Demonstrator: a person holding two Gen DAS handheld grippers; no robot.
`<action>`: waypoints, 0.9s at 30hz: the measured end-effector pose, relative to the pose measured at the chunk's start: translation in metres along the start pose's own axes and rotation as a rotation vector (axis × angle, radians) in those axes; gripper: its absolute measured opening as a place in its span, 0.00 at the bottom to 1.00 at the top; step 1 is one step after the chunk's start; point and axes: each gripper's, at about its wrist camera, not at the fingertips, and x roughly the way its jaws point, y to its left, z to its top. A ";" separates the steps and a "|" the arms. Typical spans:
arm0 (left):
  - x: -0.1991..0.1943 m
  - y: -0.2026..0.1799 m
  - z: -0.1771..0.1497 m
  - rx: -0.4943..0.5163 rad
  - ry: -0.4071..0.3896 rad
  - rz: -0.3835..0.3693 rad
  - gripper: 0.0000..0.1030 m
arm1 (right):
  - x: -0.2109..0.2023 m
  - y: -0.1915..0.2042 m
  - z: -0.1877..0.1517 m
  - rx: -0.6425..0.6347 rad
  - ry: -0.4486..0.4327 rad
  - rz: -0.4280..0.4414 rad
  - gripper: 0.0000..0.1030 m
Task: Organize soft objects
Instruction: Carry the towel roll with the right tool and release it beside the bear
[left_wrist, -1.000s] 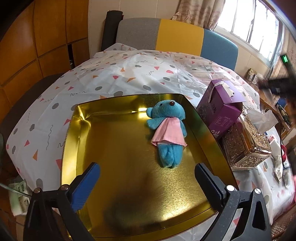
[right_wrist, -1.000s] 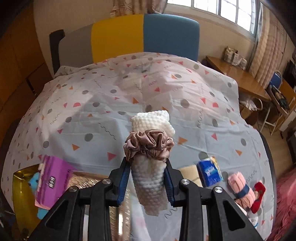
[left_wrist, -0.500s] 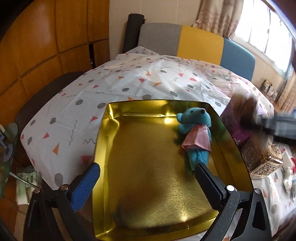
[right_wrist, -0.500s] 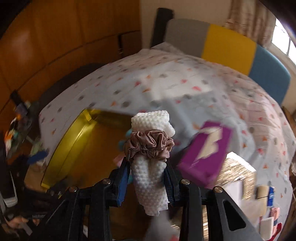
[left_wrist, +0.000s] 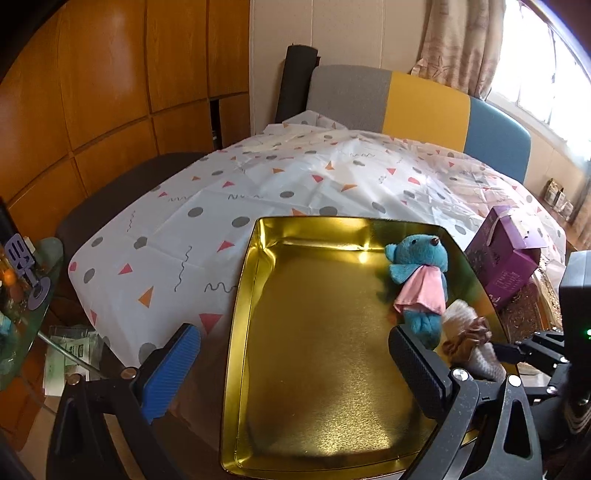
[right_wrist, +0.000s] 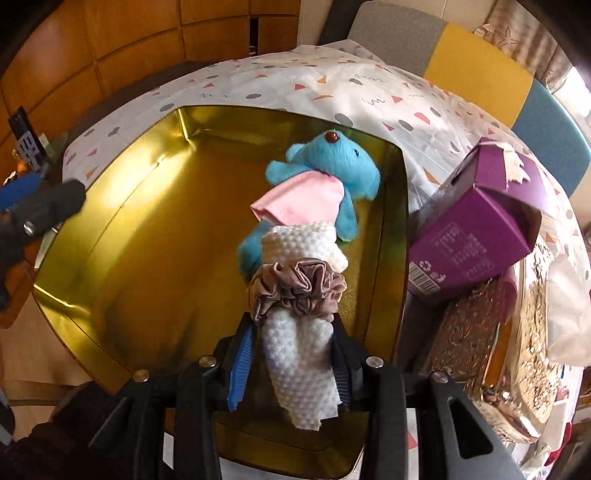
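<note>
A gold metal tray (left_wrist: 255, 266) (right_wrist: 122, 173) lies on the patterned tablecloth. A blue plush bear in a pink dress (left_wrist: 419, 280) (right_wrist: 325, 177) lies in its far right corner. My right gripper (right_wrist: 293, 347) is shut on a rolled white knit cloth (right_wrist: 299, 365) bound by a mauve scrunchie (right_wrist: 295, 288), held over the tray's right side just short of the bear. The cloth also shows in the left wrist view (left_wrist: 465, 332). My left gripper (left_wrist: 291, 365) is open and empty over the tray's near left part.
A purple carton (right_wrist: 476, 221) (left_wrist: 506, 266) rests on an ornate gold tissue box (right_wrist: 487, 343) right of the tray. A grey, yellow and blue chair (left_wrist: 406, 103) stands behind the table. A glass side table (left_wrist: 26, 295) with clutter stands at the left.
My right gripper has swung left from over the table's right side to over the tray, carrying the cloth roll. My left gripper has shifted left and back, so the tray sits further right in its view.
</note>
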 end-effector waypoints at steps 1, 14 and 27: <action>-0.001 -0.001 0.000 0.006 -0.004 0.003 1.00 | 0.000 -0.001 0.000 -0.001 -0.006 0.005 0.41; -0.003 -0.017 -0.005 0.041 0.033 -0.024 1.00 | -0.033 -0.017 -0.012 0.037 -0.143 -0.017 0.66; -0.004 -0.030 -0.008 0.065 0.048 -0.059 1.00 | -0.091 -0.076 -0.045 0.159 -0.255 -0.088 0.66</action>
